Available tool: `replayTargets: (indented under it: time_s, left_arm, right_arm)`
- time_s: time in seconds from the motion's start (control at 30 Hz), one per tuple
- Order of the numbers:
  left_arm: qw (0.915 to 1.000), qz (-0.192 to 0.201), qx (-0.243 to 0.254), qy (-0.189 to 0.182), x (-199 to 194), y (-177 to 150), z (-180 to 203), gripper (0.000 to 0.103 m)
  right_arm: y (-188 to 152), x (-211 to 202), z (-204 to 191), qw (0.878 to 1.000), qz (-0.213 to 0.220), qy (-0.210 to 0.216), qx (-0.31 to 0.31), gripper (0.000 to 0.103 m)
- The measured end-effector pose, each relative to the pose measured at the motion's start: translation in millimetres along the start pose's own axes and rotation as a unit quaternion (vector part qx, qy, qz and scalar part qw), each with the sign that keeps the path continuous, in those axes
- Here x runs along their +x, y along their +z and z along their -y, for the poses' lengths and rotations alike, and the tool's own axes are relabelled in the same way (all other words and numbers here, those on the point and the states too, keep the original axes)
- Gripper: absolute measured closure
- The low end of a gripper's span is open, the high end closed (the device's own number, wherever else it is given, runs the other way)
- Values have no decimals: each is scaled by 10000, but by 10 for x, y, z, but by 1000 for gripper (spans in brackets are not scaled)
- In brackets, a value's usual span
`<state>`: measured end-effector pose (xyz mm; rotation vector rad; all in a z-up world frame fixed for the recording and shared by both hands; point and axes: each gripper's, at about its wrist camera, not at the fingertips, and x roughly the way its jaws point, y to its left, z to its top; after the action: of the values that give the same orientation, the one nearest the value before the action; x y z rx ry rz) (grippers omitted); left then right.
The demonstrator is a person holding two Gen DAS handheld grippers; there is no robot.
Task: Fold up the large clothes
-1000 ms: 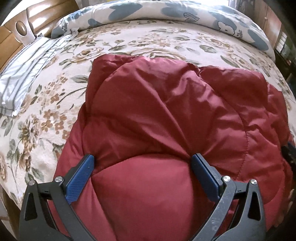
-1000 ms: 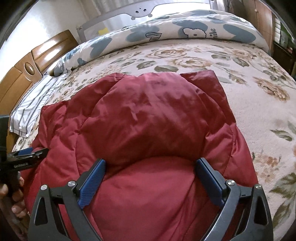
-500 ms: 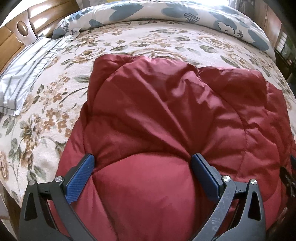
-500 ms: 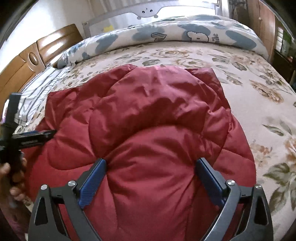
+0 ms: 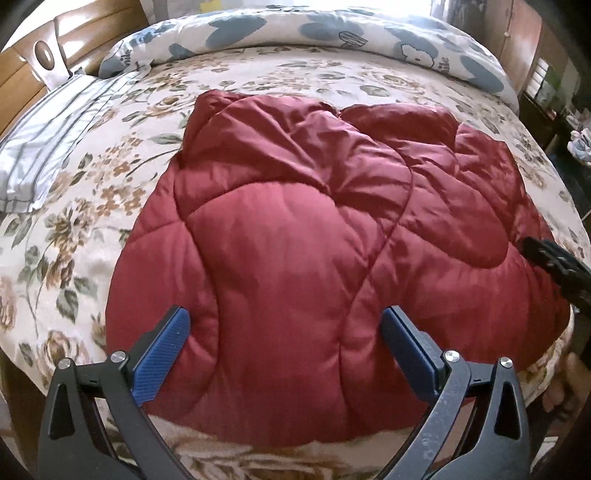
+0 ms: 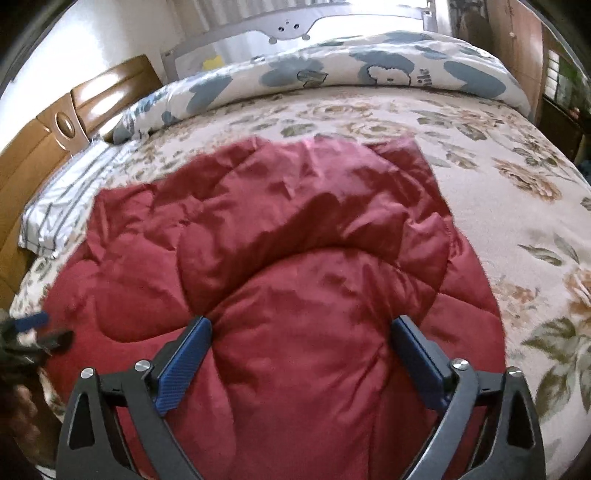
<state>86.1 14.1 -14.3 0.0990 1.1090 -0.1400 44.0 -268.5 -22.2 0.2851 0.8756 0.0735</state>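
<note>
A bed (image 5: pixel 258 79) in a floral cover carries a red quilted garment (image 5: pixel 314 229) near its front edge, a striped pillow (image 5: pixel 48 136) at left, and a blue-patterned duvet (image 5: pixel 332 33) rolled along the far side.

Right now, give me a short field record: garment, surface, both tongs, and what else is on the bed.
garment: red padded jacket, lying bunched on the bed
surface: floral bedspread
left tongs: open, over the jacket's near edge, holding nothing
right tongs: open, above the jacket, holding nothing
other: striped pillow; blue-patterned quilt along the far side
</note>
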Motion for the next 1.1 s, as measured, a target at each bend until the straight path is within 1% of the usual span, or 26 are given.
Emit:
replayTargets:
  time_s: [0.13,0.23,0.3,0.33,0.37,0.47,0.87,0.97,1.03,1.1]
  left_arm:
    - [9999,116,-8,6,-126,-62,0,0]
    - [10000,21,-13,22,-31,-106,-12,0]
    - [9999,-64,-63,-47,65,-130,-28,0]
    - [10000,-51,-51,-40,76,-140,-17,0]
    - [10000,-10,-6,-2,86,-148,-3,0]
    - [9999,72,62,100,100,-173,37,0]
    - [9997,173,84,171,129,-207,62,0]
    - [9997,156,73,153,133,-208,58,0]
    - [9997,159,68,145,133,-203,49,0]
    - [9997,168,77,165,131,-202,45,0]
  right_arm:
    - [-78,-271,-69,9997,165,36,-189,7]
    - [-217,-252,-60,9997,-45,-46,-227,7]
    - [-335,-96,-1,9993,-315,-91,-202,7]
    - [-382,-44,15,9993,-352,-39,-156,6]
    - [-419,-17,47,9995,-304,34,-98,6]
    - [-427,7,57,9996,-263,54,-83,5]
    - [-475,-10,68,9996,-244,88,-73,4]
    - [-452,-138,18,9999,-120,-45,-46,6]
    - [-445,-267,-42,9999,41,27,-89,6]
    - [-441,-325,-102,9998,87,59,-189,6]
